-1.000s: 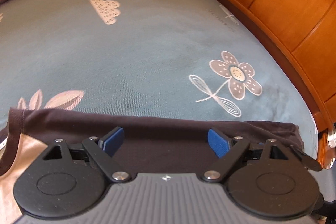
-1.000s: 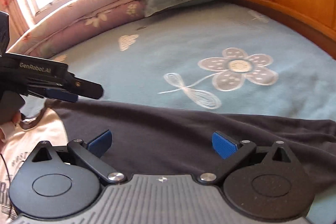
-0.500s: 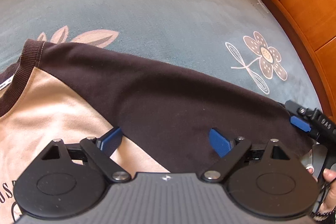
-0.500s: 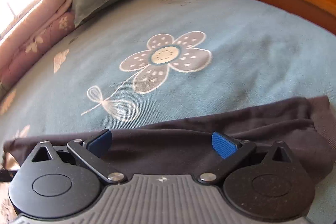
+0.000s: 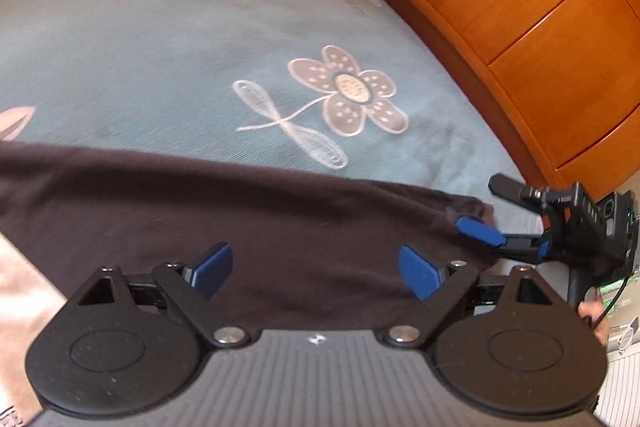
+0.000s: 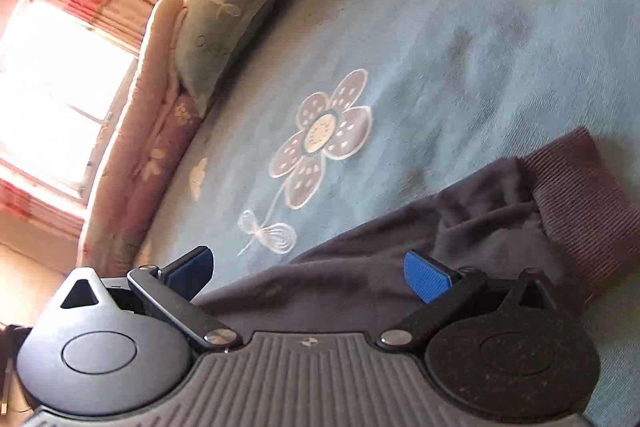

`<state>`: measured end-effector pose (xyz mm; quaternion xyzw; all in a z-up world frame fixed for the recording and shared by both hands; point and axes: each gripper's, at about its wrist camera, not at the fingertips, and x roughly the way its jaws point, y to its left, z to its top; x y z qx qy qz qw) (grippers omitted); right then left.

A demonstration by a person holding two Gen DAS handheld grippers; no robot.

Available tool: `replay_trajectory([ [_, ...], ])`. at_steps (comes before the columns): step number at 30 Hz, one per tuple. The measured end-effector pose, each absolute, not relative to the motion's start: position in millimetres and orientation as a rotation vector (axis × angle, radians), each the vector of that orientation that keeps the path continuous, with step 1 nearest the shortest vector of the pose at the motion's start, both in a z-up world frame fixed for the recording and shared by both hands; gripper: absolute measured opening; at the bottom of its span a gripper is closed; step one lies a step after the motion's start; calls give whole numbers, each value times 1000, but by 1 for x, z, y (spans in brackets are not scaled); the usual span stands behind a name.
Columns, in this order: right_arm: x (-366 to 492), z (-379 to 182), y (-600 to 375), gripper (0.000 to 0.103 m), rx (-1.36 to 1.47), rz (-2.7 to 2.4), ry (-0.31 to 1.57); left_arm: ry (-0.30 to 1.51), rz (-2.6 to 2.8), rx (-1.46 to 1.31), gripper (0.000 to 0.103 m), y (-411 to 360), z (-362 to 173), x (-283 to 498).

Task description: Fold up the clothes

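A dark brown sweatshirt sleeve [image 5: 280, 219] lies flat across the blue bed sheet. The cream body [image 5: 16, 287] of the sweatshirt shows at the left edge. My left gripper [image 5: 316, 271] hovers over the middle of the sleeve, open, with nothing pinched. At the sleeve's right end my right gripper [image 5: 486, 211] is also open, one blue pad [image 5: 478, 231] over the cloth and the other finger above it. In the right wrist view, which is rolled, the right gripper [image 6: 308, 273] stands open above the sleeve [image 6: 360, 279]. The ribbed cuff [image 6: 580, 195] lies just past its right finger.
The blue sheet [image 5: 180, 67] carries a flower print [image 5: 348, 91]. An orange wooden panelled board [image 5: 540, 27] curves along the bed's right side. A green pillow [image 6: 224, 23] and a folded pink quilt [image 6: 152, 147] lie at the far end, under a bright curtained window [image 6: 52, 87].
The left view has swung right along the sleeve, so the cream body slid to the left edge. The right gripper rolled and came nearer the cuff end. Both stayed open.
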<state>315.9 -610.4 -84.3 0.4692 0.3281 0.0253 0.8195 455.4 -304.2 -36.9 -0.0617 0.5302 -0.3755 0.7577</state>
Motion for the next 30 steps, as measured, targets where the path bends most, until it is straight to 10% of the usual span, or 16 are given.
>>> replay_trajectory([
  [24,290,-105,-541,103,547,241,718,1460,-1177,76,90,-520,-95,451],
  [30,292,-100,-519,103,411,196,736,1294,-1169,34,89,-535,-100,455],
])
